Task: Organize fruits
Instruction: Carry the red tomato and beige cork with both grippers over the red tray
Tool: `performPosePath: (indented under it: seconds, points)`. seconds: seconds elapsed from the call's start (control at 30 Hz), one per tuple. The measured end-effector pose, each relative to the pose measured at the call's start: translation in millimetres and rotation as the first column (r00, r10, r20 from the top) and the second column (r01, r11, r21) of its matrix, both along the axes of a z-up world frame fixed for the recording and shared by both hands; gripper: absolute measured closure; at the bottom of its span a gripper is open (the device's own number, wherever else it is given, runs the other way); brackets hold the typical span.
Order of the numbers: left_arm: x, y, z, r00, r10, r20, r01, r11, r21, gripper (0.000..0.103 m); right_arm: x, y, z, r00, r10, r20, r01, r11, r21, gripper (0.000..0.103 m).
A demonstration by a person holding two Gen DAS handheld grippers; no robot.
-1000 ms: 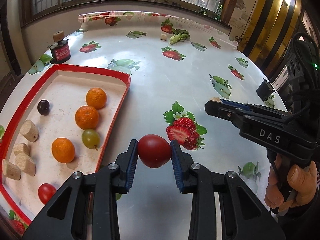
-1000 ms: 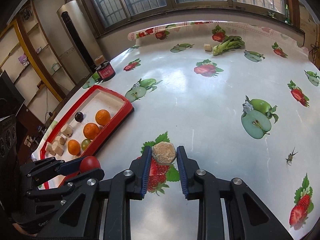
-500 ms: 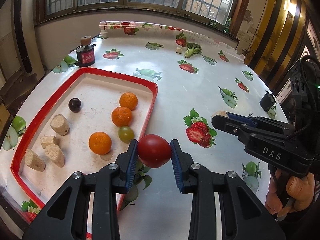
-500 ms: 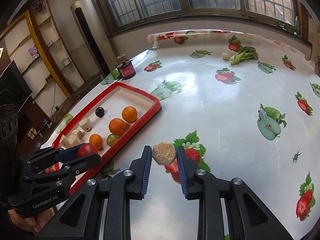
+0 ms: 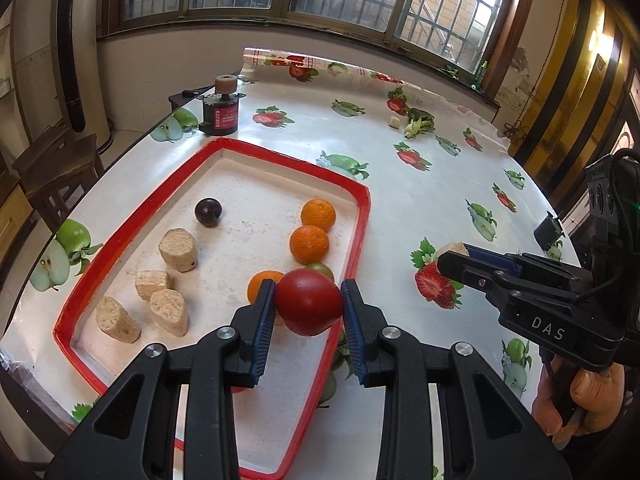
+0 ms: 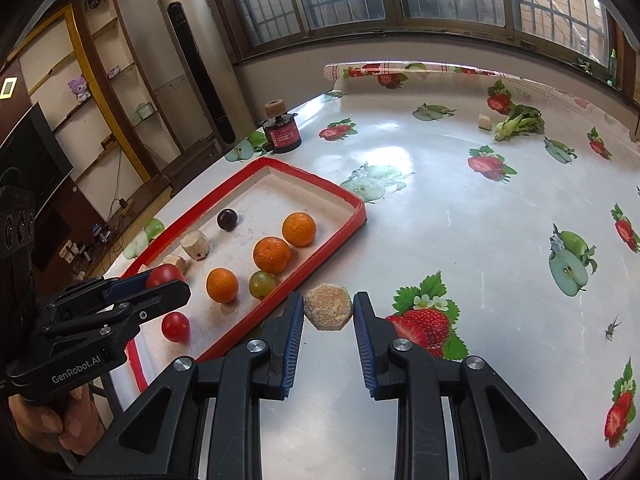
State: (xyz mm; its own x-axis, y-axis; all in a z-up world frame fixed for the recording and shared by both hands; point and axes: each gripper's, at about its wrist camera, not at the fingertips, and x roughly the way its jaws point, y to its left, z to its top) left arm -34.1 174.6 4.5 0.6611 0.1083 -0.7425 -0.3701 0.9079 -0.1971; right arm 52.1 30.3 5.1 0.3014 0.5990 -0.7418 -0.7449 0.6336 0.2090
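Two loads up, both near the tray

Left to right. My left gripper (image 5: 308,307) is clamped on a red tomato (image 5: 308,302), glossy and smooth, carried above the near right part of the red tray (image 5: 362,232). Below and beyond it lie three oranges (image 5: 309,243), a green grape (image 6: 262,284) and a small red tomato (image 6: 175,326).

My right gripper (image 6: 328,314) pinches a tan, crumbly, faceted chunk (image 6: 328,311), hovering just outside the tray's right rim.

Risks, as I judge them: releasing the tomato from height could bounce it onto the oranges or over the rim; squeezing harder could bruise its skin. The chunk sits at the very tips of the pads, so a jolt may shed it onto the table (image 6: 460,220).
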Motion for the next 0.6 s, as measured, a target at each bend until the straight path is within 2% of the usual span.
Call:
performPosePath:
  seconds: [0.6]
  points:
    - [-17.8, 55.4, -13.1, 0.995, 0.099, -0.024, -0.099, 0.995, -0.027, 0.073, -4.8, 59.4, -8.7, 0.997, 0.075, -0.011, -0.076, 0.997, -0.032, 0.077]
